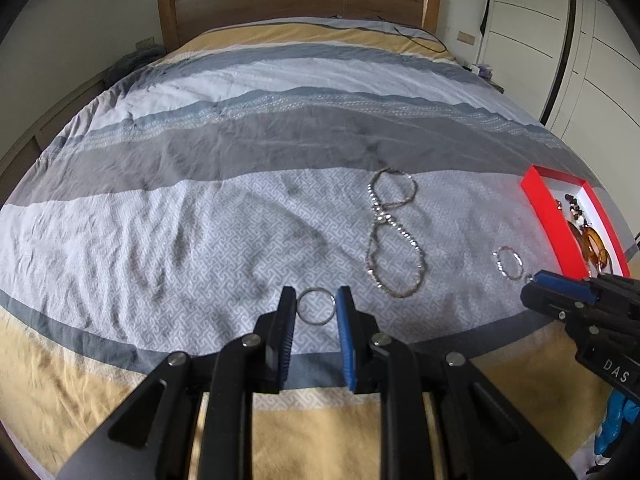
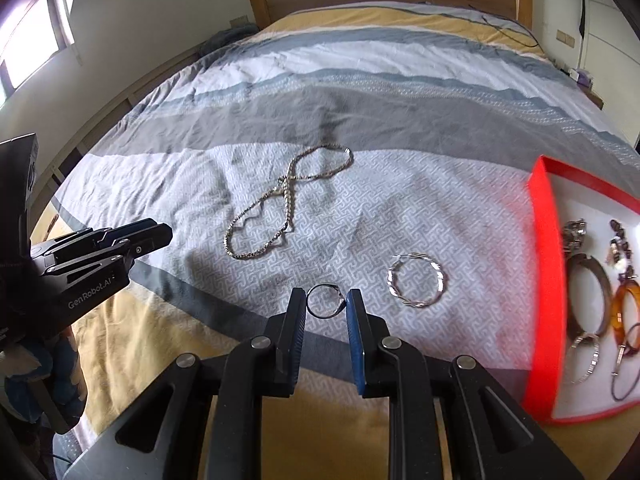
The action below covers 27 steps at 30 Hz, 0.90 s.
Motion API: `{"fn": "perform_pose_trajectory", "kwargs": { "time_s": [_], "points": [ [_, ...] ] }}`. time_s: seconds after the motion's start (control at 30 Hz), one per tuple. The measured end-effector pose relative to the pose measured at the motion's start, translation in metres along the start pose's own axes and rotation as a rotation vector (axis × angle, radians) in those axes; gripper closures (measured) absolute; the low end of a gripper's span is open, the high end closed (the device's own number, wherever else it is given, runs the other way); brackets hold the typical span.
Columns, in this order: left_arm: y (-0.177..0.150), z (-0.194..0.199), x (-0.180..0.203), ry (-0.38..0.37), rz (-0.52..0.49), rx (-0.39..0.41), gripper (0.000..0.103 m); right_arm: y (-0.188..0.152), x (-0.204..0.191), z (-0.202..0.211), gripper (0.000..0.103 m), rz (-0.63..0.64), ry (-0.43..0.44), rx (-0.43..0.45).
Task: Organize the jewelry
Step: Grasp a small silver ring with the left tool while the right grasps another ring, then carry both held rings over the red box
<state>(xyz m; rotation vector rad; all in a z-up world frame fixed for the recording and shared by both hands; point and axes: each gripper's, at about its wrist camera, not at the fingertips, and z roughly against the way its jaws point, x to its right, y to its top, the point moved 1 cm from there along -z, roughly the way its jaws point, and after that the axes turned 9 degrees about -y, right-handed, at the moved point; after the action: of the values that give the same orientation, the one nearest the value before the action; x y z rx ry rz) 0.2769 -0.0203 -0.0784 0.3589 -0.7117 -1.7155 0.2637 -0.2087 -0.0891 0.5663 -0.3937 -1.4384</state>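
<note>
**Left wrist view first: two rings pinched, red tray off to the right**

Left wrist view. Left gripper (image 1: 316,300) closed narrow on a thin plain silver ring (image 1: 317,289), both pads touching its sides, ring face-on to the camera above the striped bed cover (image 1: 200,220). Shallow red-rimmed tray with white floor (image 1: 536,204) well off to the right, long side running away from the camera. Right gripper (image 1: 556,284) between ring and tray, far nearer the tray. Long silver chain necklace (image 1: 378,218) in a figure-eight ahead; twisted silver hoop (image 1: 500,268) near the tray. Tray partly cut off by the frame edge.

Right wrist view. Right gripper (image 2: 326,300) clamped on a small dark ring with a stone setting (image 2: 339,301). Tray (image 2: 546,280) close on the right, already holding bangles and beads. Twisted hoop (image 2: 441,280) between gripper and tray; necklace (image 2: 286,188) ahead-left. Left gripper (image 2: 148,236) far left, its ring not discernible here. Unclear in both views whether either ring is lifted clear of the cover.
</note>
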Motion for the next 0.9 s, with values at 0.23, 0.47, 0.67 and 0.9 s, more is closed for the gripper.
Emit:
{"fn": "perform_pose_trajectory", "kwargs": {
  "time_s": [0.23,0.47,0.67,0.9],
  "points": [
    [0.004,0.03,0.048,-0.021,-0.08,0.039,0.084,-0.004,0.027,0.047,0.083,-0.036,-0.04,0.052],
    [0.014,0.044,0.105,-0.067,-0.154,0.066,0.084,-0.009,0.076,0.084,0.083,-0.092,-0.109,0.096],
    [0.024,0.039,0.156,-0.109,-0.211,0.075,0.084,-0.017,0.124,0.102,0.083,-0.136,-0.17,0.113],
    [0.035,0.017,0.213,-0.152,-0.27,0.068,0.084,-0.029,0.182,0.105,0.083,-0.185,-0.226,0.106]
  ]
}}
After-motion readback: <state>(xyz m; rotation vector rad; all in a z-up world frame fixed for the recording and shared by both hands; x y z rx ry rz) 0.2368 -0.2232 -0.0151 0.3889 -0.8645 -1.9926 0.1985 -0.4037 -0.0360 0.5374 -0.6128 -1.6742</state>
